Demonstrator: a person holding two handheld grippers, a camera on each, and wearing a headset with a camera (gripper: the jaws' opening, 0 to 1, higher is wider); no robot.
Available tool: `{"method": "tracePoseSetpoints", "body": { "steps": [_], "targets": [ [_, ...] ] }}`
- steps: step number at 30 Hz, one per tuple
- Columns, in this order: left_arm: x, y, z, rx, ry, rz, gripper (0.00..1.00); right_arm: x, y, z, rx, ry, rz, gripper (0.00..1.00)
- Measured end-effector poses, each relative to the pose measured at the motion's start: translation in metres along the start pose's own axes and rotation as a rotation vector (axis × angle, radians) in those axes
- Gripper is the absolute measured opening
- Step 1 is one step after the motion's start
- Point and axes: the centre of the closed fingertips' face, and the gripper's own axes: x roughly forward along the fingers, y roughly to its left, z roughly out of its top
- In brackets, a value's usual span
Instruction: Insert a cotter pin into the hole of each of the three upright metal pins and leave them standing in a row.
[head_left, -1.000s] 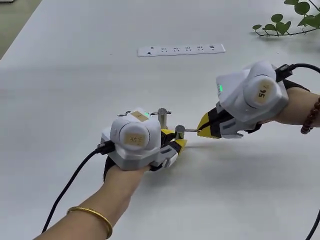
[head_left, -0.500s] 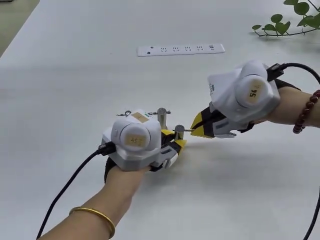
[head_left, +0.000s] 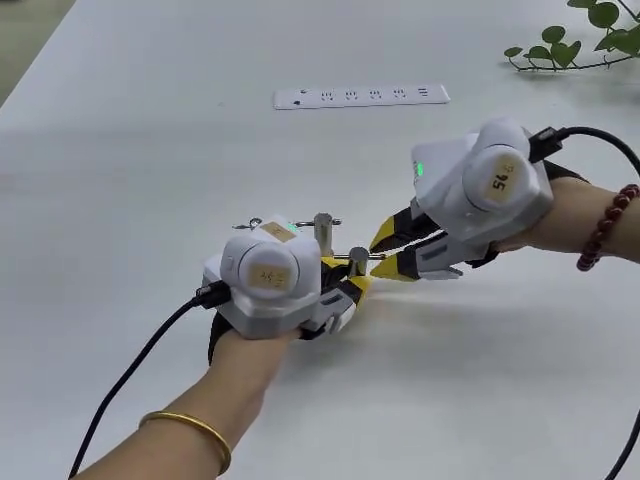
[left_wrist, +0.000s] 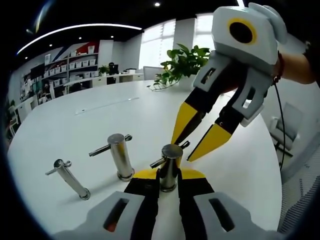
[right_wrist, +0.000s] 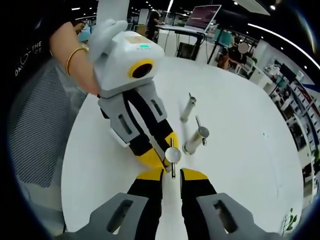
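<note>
Three upright metal pins stand in a row on the white table (head_left: 150, 180). My left gripper (head_left: 352, 285) is shut on the nearest pin (left_wrist: 170, 167) low on its shaft. A cotter pin (left_wrist: 156, 161) sits through that pin's hole just under its head (right_wrist: 173, 154). My right gripper (head_left: 385, 252) stands open, its yellow tips on either side of the cotter pin's end (right_wrist: 172, 169) without touching it. The middle pin (left_wrist: 120, 156) and the far pin (left_wrist: 70, 177), which looks tilted, each carry a cotter pin. They also show beyond the left gripper (right_wrist: 196, 140), (right_wrist: 187, 107).
A white power strip (head_left: 360, 97) lies at the back of the table. A leafy plant sprig (head_left: 580, 40) reaches in at the back right. The left gripper's black cable (head_left: 140, 370) trails toward the front left. Bare tabletop lies all around.
The right gripper has moved left toward the held pin and opened its jaws, letting go of the cotter pin now seated in the pin. The left gripper has stayed put.
</note>
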Motion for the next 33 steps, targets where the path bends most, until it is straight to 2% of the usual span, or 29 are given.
{"method": "tracePoseSetpoints", "body": {
  "steps": [5,11,33],
  "targets": [
    [0.000,0.000,0.000,-0.010,0.000,0.000,0.11,-0.007,-0.002,-0.005,0.020,-0.008,-0.012,0.05],
    [0.000,0.001,-0.001,-0.021,0.003,0.001,0.11,-0.009,0.001,-0.002,0.014,-0.010,-0.015,0.00],
    [0.001,0.001,-0.001,-0.047,-0.002,0.008,0.11,-0.003,0.002,0.007,-0.036,-0.006,0.001,0.00]
  ]
}}
